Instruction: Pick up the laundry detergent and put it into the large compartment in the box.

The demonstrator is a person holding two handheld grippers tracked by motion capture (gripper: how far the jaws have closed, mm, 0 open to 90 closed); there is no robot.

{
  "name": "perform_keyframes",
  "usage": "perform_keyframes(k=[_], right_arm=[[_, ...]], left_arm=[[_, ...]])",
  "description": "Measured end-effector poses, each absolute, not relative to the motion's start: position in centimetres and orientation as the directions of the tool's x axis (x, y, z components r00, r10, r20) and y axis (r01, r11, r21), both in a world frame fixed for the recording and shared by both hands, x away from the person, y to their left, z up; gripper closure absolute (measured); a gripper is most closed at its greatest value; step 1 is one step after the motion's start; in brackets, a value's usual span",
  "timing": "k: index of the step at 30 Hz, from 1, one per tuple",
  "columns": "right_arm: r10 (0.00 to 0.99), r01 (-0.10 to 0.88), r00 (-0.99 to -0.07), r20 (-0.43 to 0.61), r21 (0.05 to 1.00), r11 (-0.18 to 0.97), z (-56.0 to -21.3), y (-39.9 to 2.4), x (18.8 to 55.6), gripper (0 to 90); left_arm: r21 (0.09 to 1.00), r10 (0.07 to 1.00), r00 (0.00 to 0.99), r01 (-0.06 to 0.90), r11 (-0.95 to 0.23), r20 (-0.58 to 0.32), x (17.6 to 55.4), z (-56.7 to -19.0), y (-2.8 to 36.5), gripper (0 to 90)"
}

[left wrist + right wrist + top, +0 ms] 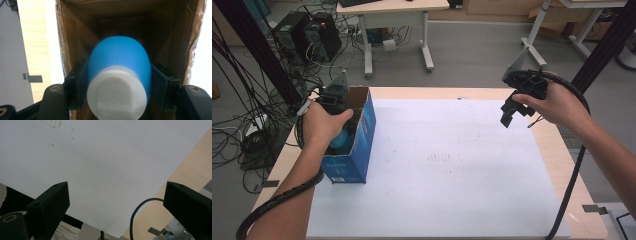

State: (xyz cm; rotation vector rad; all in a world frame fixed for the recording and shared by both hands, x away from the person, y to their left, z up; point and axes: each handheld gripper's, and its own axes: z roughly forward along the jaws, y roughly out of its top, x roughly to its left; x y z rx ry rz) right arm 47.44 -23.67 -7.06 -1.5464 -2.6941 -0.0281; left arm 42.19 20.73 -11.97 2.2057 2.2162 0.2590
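Observation:
A blue bottle with a white cap sits between the black jaws of my left gripper, which is shut on it, cap end toward the camera. The bottle's body reaches into an open cardboard box. From above, the box is blue outside and stands at the table's left side, with my left gripper at its open top and a bit of the blue bottle showing under the hand. My right gripper hangs open above the white sheet, its jaws wide apart with nothing between them.
The white sheet covers most of the wooden table. Cables trail from both grippers along the forearms. Beyond the table stand a desk, computer towers and tangled floor cables.

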Motion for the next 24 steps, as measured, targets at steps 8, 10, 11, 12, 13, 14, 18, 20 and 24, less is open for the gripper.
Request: perform_keyframes(k=[8,10,11,12,13,14,18,20,24], right_arm=[[0.861,0.862,-0.507,0.042,-0.006,0.507,-7.27,-23.57,47.53,7.0],[0.861,0.862,-0.506,0.042,-0.005,0.507,-7.27,-23.52,47.52,7.0],[0.861,0.861,-0.507,0.043,-0.004,0.508,-7.28,-23.51,47.51,7.0],[0.86,0.861,-0.508,0.045,-0.004,0.508,-7.28,-23.51,47.52,7.0],[0.86,0.861,-0.508,0.044,-0.004,0.509,-7.28,-23.5,47.49,7.0],[0.861,0.861,-0.508,0.042,-0.004,0.508,-7.25,-23.48,47.48,7.0],[0.862,0.863,-0.505,0.043,0.001,0.506,-7.19,-23.63,47.4,7.0],[0.863,0.864,-0.504,0.041,-0.001,0.504,-7.18,-23.61,47.43,7.0],[0.862,0.863,-0.505,0.041,-0.001,0.506,-7.19,-23.6,47.41,7.0]], left_arm=[[0.118,0.994,-0.02,0.993,0.007,0.108,42.11,-11.95,20.88,37.8],[0.118,0.994,-0.02,0.993,0.007,0.105,42.07,-11.93,20.94,37.1],[0.115,0.995,-0.016,0.993,0.005,0.099,42.11,-11.94,21.05,36.8],[0.115,0.995,-0.016,0.993,0.005,0.097,42.1,-11.96,21.08,36.5],[0.115,0.995,-0.019,0.993,0.008,0.096,42.13,-11.99,21.08,35.9],[0.114,0.995,-0.02,0.993,0.009,0.094,42.16,-12.01,21.1,35.0],[0.116,0.995,-0.014,0.993,0.003,0.095,42.11,-11.97,20.95,34.6],[0.114,0.995,-0.01,0.993,0.0,0.095,42.12,-11.9,20.92,34.8],[0.117,0.996,-0.012,0.993,0.001,0.091,41.99,-11.65,20.95,34.6]])
